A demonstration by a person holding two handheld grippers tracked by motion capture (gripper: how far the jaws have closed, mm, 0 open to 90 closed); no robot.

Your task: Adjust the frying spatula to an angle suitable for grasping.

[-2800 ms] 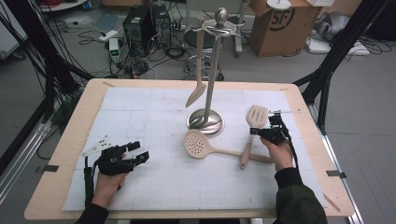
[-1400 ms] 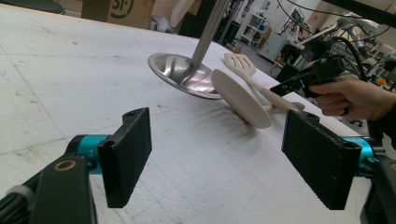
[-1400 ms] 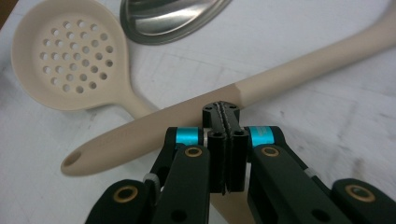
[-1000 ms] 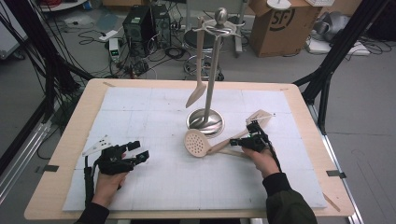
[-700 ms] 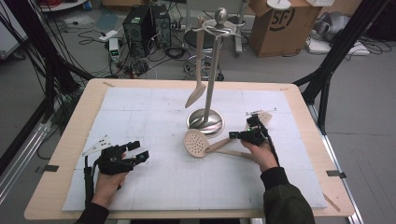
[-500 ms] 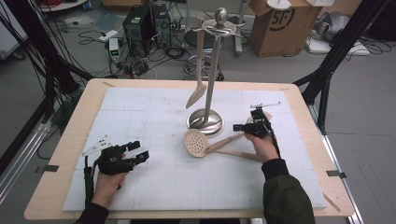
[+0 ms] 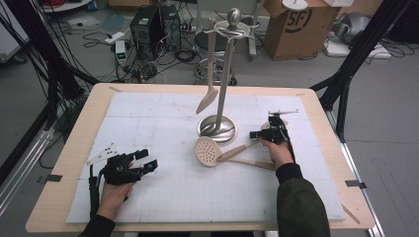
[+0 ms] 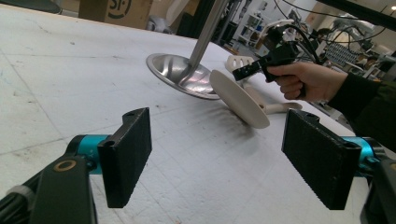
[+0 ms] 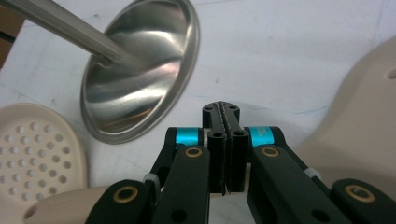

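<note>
The right gripper (image 9: 225, 140) has its 2 jaws pressed together with nothing between them, poised just beside the steel base of the utensil stand (image 7: 217, 129). A slotted spatula (image 9: 355, 126) lies just behind it, farther from the stand. The skimmer spoon (image 7: 207, 151) rests in front of the stand's base, its handle under the right hand. Well apart from the stand, the left gripper (image 7: 143, 163) sits spread wide and empty on the worktop (image 7: 74, 143). A beige spoon (image 7: 209, 64) hangs on the stand.
</note>
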